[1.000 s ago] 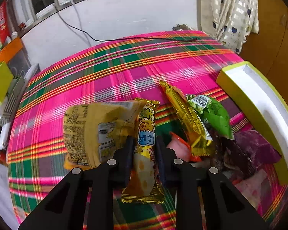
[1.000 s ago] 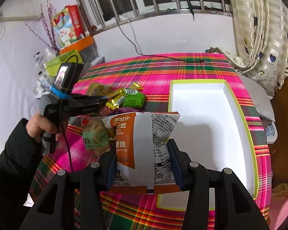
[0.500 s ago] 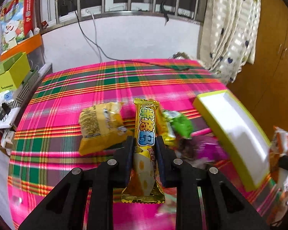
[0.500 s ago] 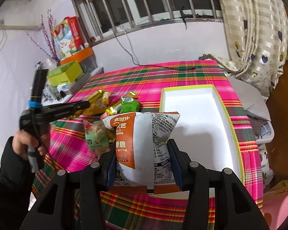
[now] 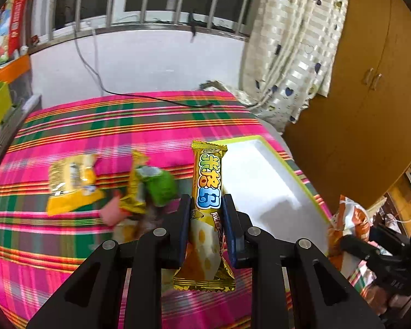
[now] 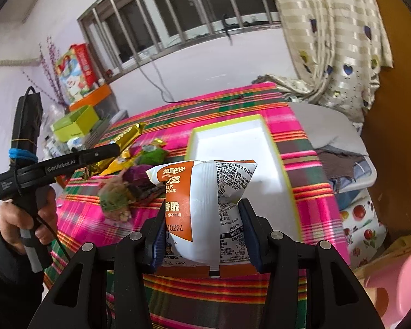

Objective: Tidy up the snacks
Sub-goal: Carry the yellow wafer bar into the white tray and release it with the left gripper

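On your left, a pile of loose snacks [image 5: 139, 189] lies on the plaid tablecloth [image 5: 101, 131]. Your left gripper [image 5: 207, 213] is clamped on a long yellow snack bar [image 5: 207, 192], held upright above the cloth just beside the white tray [image 5: 263, 189]. Further right, your right gripper [image 6: 202, 227] squeezes an orange-and-white snack bag [image 6: 205, 192], lifted in front of the tray's near end with the tray showing behind it.

Both my wrist cameras are looking steeply down along their tools, close above the bench [image 5: 150, 126], sharing the white tray [image 6: 233, 142].
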Demonstrator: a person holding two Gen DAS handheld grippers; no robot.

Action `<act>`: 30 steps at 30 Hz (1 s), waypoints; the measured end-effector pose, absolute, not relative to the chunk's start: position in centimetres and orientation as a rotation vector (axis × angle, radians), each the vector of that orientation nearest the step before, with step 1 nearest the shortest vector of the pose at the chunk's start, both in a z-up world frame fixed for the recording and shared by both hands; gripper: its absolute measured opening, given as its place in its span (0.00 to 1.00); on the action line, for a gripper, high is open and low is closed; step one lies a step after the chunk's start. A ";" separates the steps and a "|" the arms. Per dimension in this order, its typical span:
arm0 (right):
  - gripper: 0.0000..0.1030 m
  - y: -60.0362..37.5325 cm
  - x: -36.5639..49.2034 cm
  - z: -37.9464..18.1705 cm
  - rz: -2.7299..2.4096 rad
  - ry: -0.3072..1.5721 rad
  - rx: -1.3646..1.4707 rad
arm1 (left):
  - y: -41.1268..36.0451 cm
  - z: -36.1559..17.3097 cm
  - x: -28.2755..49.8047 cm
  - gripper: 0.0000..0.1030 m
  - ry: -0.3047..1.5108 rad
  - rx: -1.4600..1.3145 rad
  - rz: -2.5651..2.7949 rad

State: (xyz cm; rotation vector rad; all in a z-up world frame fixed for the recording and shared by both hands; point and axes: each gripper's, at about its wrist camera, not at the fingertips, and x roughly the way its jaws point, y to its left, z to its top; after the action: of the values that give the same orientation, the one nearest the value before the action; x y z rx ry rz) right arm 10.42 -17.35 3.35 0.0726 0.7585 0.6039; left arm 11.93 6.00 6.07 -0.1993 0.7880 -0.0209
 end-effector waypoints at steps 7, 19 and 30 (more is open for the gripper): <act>0.45 -19.4 11.6 2.4 0.577 0.774 0.098 | 1.9 4.9 15.7 0.23 0.848 -0.190 -0.079; 0.45 -22.7 14.0 1.3 0.518 0.800 0.128 | -2.2 1.5 23.0 0.23 0.952 -0.206 -0.074; 0.45 -23.8 15.8 0.6 0.485 0.822 0.129 | -3.8 -1.8 28.4 0.23 1.008 -0.300 -0.107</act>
State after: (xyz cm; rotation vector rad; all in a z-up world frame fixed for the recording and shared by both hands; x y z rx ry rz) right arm 15.82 -23.79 0.61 0.1295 0.8216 0.4851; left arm 28.36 -3.76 -1.83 -0.3001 1.0080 -0.1073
